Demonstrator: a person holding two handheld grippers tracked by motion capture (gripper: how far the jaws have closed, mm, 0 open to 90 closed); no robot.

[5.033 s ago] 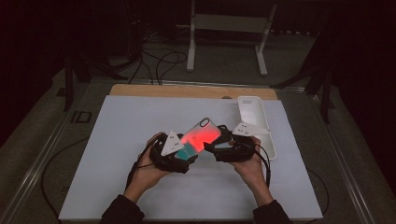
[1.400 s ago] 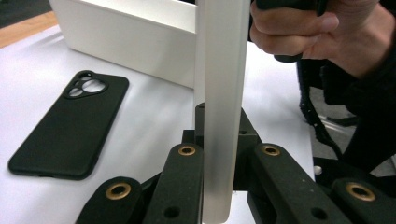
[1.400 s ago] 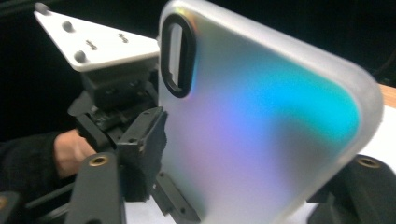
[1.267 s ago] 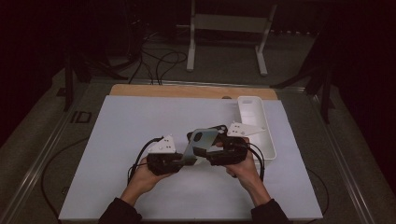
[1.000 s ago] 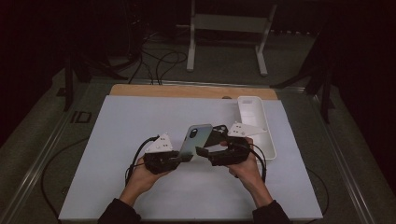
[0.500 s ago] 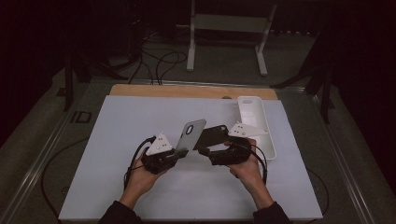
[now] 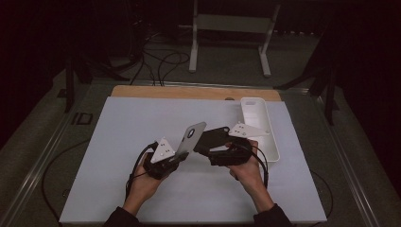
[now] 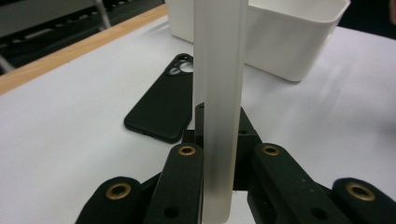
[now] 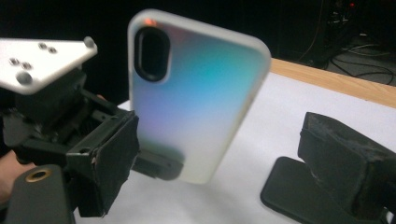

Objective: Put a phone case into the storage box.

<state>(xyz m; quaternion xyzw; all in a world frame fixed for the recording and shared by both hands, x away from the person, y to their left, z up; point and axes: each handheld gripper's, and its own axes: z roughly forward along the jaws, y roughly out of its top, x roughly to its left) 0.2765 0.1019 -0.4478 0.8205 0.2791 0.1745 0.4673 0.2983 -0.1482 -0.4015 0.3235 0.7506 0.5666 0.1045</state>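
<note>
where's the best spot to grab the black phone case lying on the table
Probably across its two long edges near the middle, coming straight down. The black phone case lies flat on the white table with open surface on both long sides, and its camera cutout end looks weaker; the white bin stands beyond it.

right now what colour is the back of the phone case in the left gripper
Iridescent: the phone case shades from teal to pink-purple, with a frosted rim. Best in the right gripper view.

Black case lies on table, left of bin.
</note>
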